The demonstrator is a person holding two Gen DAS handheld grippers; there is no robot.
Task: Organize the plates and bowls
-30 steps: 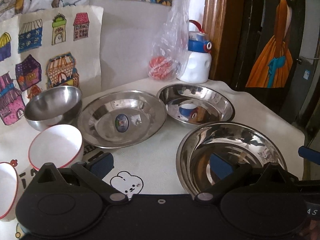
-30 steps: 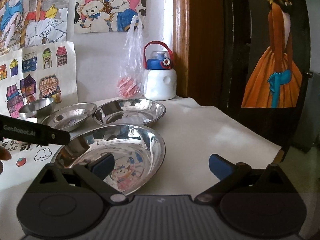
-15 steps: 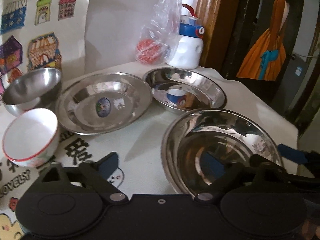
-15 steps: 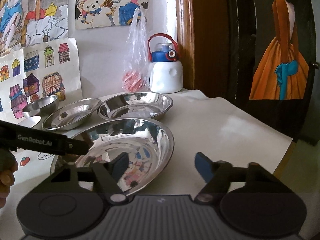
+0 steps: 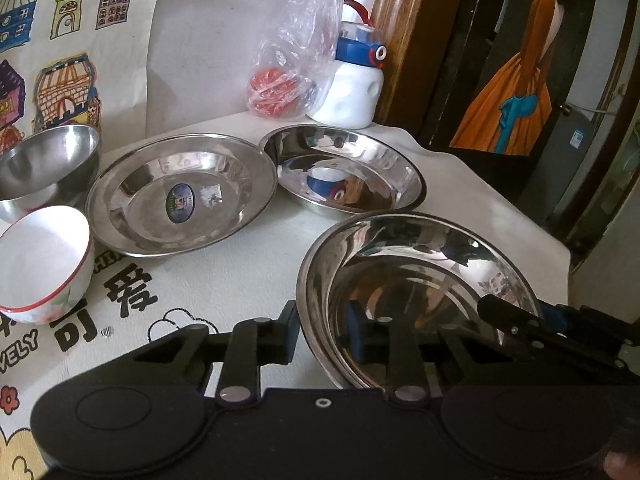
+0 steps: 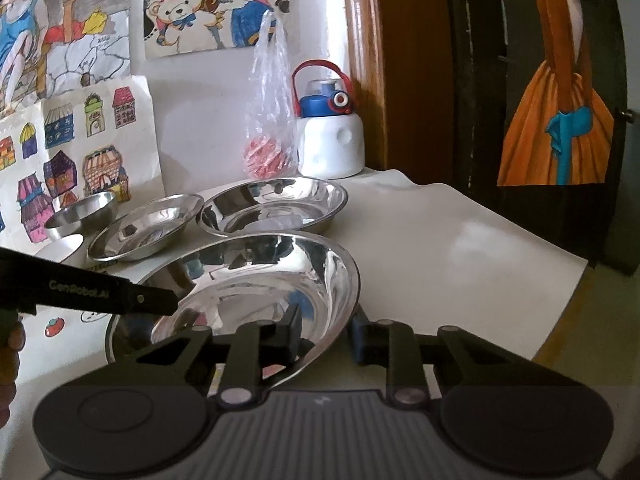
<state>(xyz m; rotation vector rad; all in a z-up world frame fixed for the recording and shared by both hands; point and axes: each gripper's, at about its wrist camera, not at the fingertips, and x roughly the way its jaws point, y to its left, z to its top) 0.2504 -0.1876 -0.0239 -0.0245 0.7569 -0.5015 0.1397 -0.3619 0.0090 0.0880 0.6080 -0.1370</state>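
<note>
Jaws of both grippers are narrowed around opposite edges of the same wide, shallow stainless-steel plate [image 5: 416, 292], the nearest of the dishes on the cloth-covered surface [image 6: 460, 248]. The left gripper [image 5: 324, 336] straddles the plate's left rim, one finger outside and the blue-padded one inside the bowl of it; the right gripper [image 6: 326, 334] straddles the right rim the same way. Both look closed down onto the thin metal, though whether the pads are pressing firmly is hard to tell.

Slipping is the main risk as I judge it — the steel is polished and the rim thin and sloped, so a light pinch could let one side slide out and drop the plate with a clatter. Uneven lifting by the two hands could also twist the plate out of a grip. In the right wrist view its right edge looks tilted up from the cloth, so it may already be unbalanced.

Behind it lie two more steel plates: one with a round sticker in its middle [image 5: 182, 194] and a deeper one [image 5: 344, 174] reflecting the white bottle with a blue lid [image 5: 352, 88]. They sit close — a careless swing could knock them. A small steel bowl [image 5: 46, 164] and a white red-rimmed bowl [image 5: 40, 256] stand further left.
</note>
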